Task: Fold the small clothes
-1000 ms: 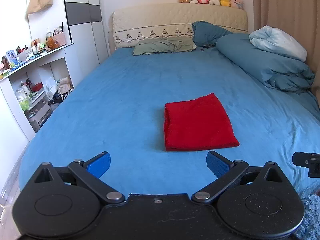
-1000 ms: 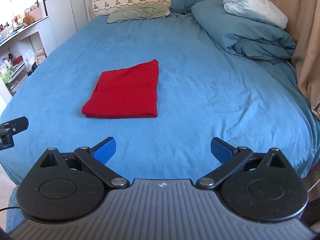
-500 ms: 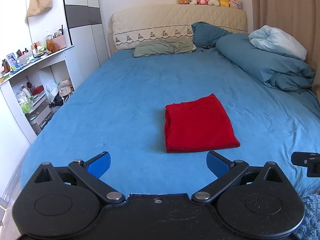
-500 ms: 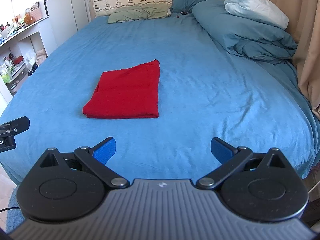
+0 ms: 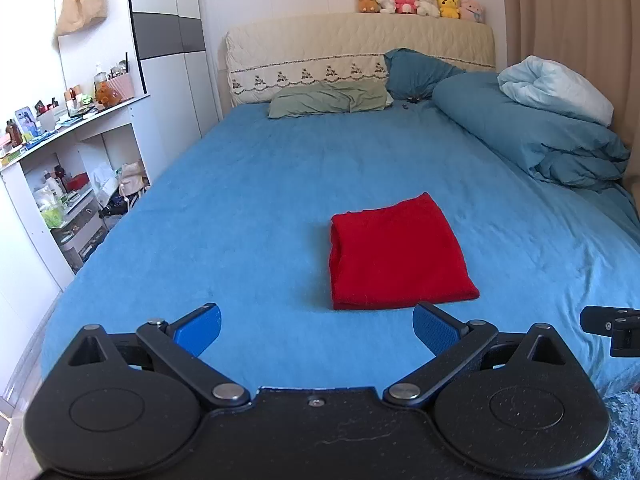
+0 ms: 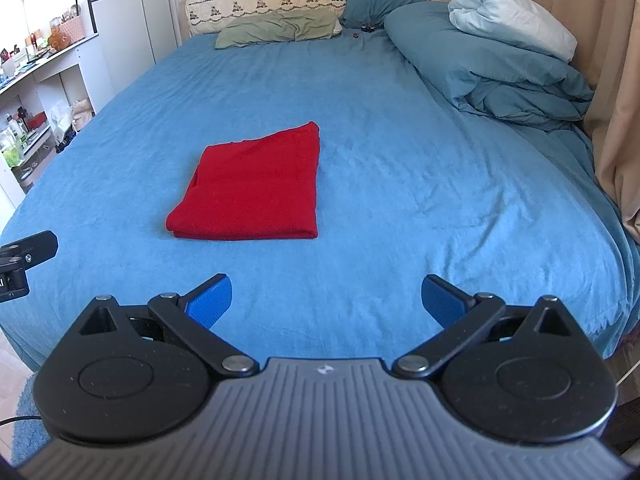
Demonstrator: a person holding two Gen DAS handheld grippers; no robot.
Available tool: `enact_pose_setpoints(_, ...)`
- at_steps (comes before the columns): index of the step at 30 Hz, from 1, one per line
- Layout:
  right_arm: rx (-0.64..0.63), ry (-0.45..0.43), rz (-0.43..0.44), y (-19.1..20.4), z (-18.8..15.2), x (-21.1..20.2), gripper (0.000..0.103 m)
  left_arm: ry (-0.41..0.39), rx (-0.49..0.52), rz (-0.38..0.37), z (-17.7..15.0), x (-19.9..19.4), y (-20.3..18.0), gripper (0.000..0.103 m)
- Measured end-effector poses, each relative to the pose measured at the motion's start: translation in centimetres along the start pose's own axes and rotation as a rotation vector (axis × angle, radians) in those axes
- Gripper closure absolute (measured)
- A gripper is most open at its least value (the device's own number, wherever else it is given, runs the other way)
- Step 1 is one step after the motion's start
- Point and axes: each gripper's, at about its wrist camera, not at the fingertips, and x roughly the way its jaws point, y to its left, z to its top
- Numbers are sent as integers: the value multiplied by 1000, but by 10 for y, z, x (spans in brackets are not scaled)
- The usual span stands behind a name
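Underside layers of folded red garment (image 5: 394, 254) hidden; flat mid-bed on blue sheet (image 5: 256, 200), long axis toward headboard (image 5: 360, 52). Left gripper (image 5: 316, 326) and right gripper (image 6: 326, 298) spread apart, empty, short of it.

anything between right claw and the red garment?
Nothing. In the right wrist view, only bare blue sheet lies between the open right claw and the folded red garment. The left claw's view shows the same.
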Motion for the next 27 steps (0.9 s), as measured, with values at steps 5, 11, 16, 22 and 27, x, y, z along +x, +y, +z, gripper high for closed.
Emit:
enact_pose_setpoints(5,-1,-2,-2,2,0,-1,0,1,2,-5,0,0,0,0)
enact_pose_setpoints(11,-3,-4,-2,4,1,-1,0,-1,3,-7,1,-1,0,0)
enact_pose_setpoints(16,-3,-6,-3,7,0,-2,0,-6,4,-4,0,-1,0,0)
enact_pose_setpoints(22,-3,-4,-6,9,0,-2,0,3,-26,-23,-1,2,5,0)
enact_pose_setpoints(27,-2,2,-7,10,3,2,0,6,-25,-21,0,7,8,0)
